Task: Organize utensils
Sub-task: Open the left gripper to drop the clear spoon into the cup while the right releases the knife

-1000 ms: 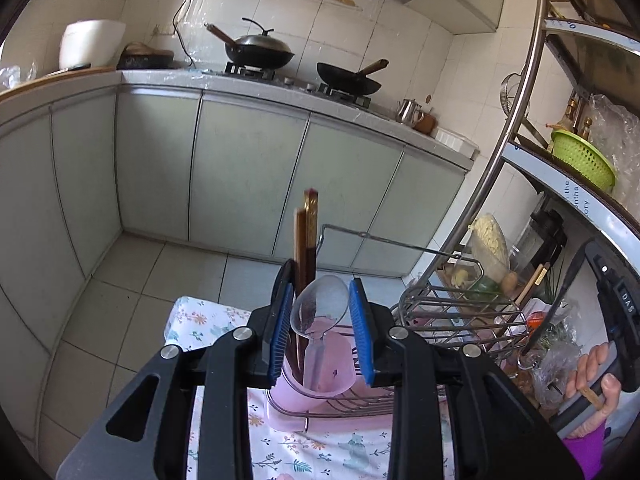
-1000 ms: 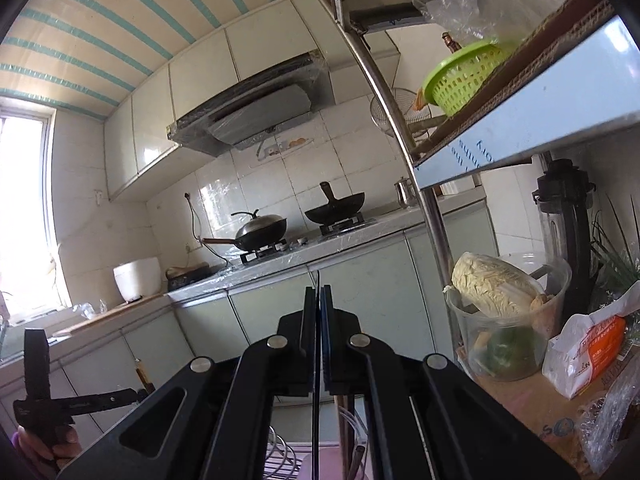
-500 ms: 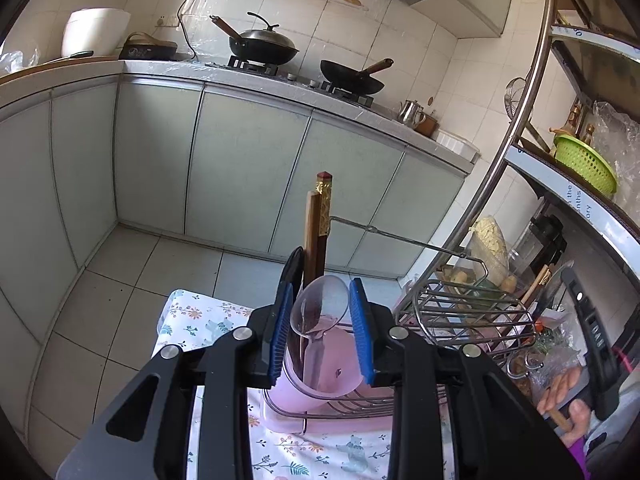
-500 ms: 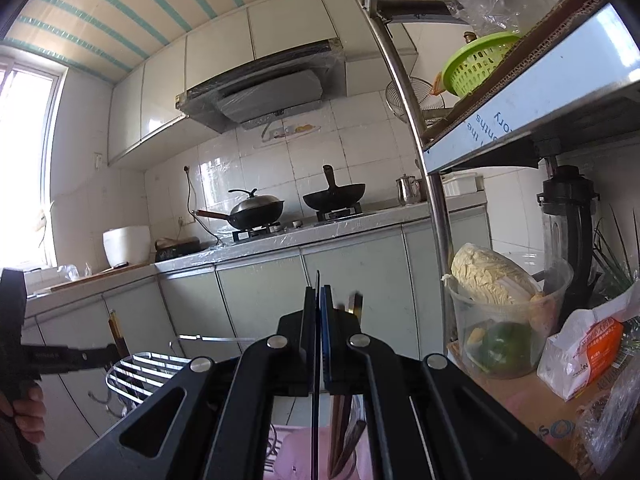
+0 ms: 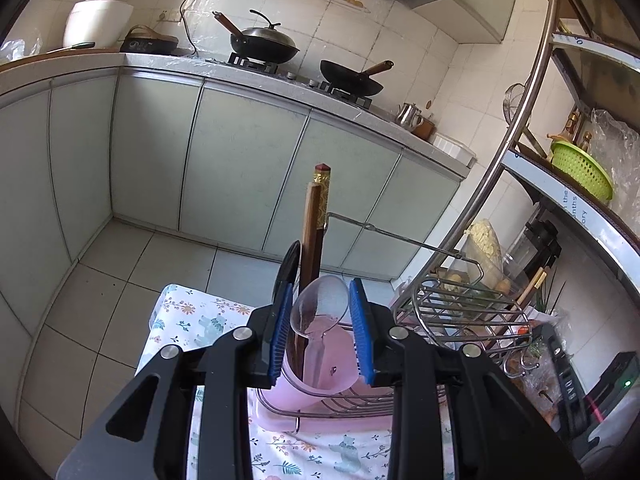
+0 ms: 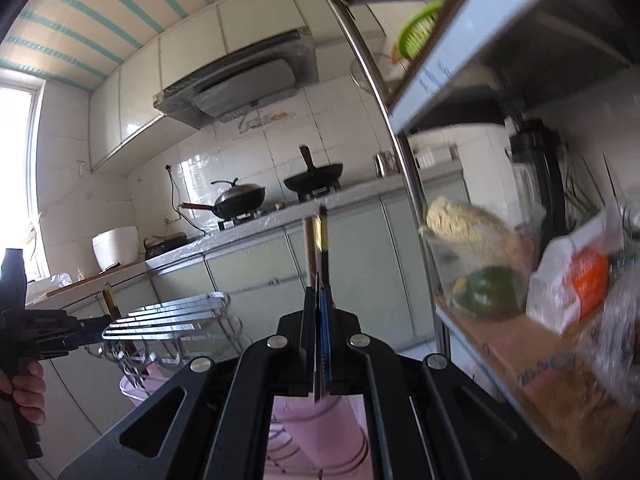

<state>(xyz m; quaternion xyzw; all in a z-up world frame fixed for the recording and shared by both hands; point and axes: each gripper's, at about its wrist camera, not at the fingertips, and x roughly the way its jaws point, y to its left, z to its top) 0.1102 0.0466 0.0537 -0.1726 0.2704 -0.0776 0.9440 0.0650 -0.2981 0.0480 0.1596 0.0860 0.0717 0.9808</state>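
Note:
In the left wrist view my left gripper (image 5: 320,332) stands open around a clear plastic spoon (image 5: 319,309) whose handle goes down into a pink utensil cup (image 5: 328,372). Two brown chopsticks (image 5: 316,232) stand upright in that cup. Whether the pads touch the spoon is unclear. In the right wrist view my right gripper (image 6: 320,344) is shut on a thin dark flat utensil (image 6: 319,312), above the pink cup (image 6: 316,420), with the chopsticks (image 6: 316,248) standing behind the fingers.
A wire dish rack (image 5: 452,312) holds the cup on a floral cloth (image 5: 200,320). A metal shelf post (image 5: 512,132) and shelves with a green basket (image 5: 580,168) and food (image 6: 472,240) stand to the right. Kitchen cabinets and woks (image 5: 264,40) lie beyond.
The left gripper has tilted up slightly with the spoon between its fingers. The right gripper has come down and left toward the cup, bringing rack and chopsticks into its view.

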